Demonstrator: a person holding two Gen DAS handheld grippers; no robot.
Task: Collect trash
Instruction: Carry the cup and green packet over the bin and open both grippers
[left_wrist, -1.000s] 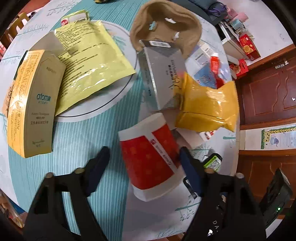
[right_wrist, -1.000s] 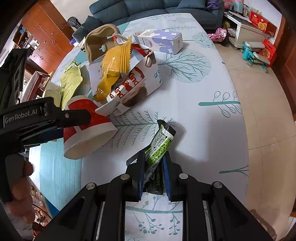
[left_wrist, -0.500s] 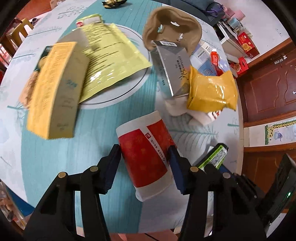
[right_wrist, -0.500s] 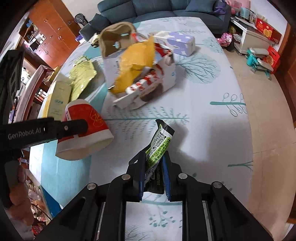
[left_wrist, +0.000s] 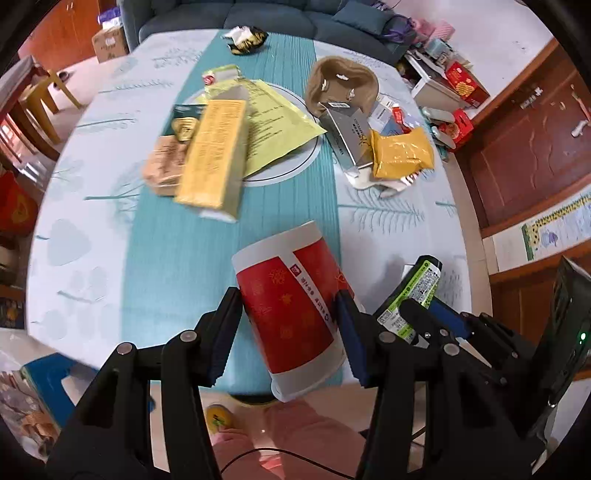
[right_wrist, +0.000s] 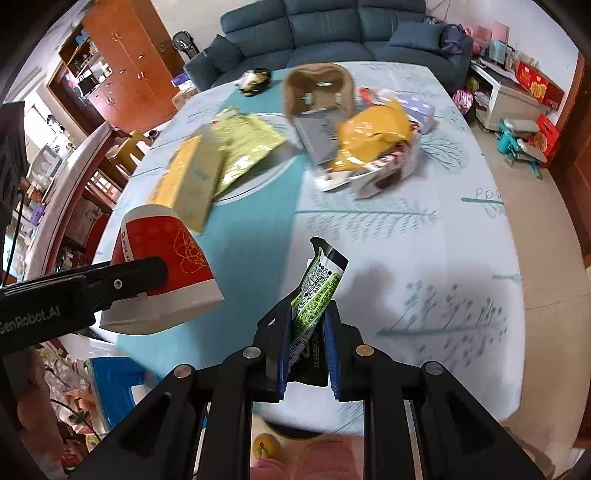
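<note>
two pieces of trash in the tongs, the pile waits behind

we have one item in each gripper, both off the table (left_wrist: 92, 229). the left gripper (left_wrist: 290, 325) is pinching the red paper cup (left_wrist: 291, 306) across its body, a blue pad on each side of the wall, with the rim toward us and the white base pointing away. gripping across the width makes sense to us: a light, hollow cup crushes easily, so a broad squeeze at mid-body keeps it from slipping without folding it.

the right gripper (right_wrist: 308, 339) is pressed nearly together on the green wrapper (right_wrist: 317, 291), a thin flat packet that stands up out of the jaws, its black end uppermost. a flat thing like this needs the jaws almost closed to hold at all.

both grippers sit at the near edge of the table, above a pink sleeve or lap (left_wrist: 295, 435) below us, which we judge to be the way toward wherever the trash goes; no bin shows in either view.

the rest lies well apart on the far half: a yellow box (left_wrist: 214, 158), a yellow-green pouch (left_wrist: 277, 125) on the round plate (left_wrist: 295, 173), a silver box (left_wrist: 347, 136), an orange bag (left_wrist: 400, 151) and a brown paper bowl (left_wrist: 343, 85). we reckon those are later trips.
</note>
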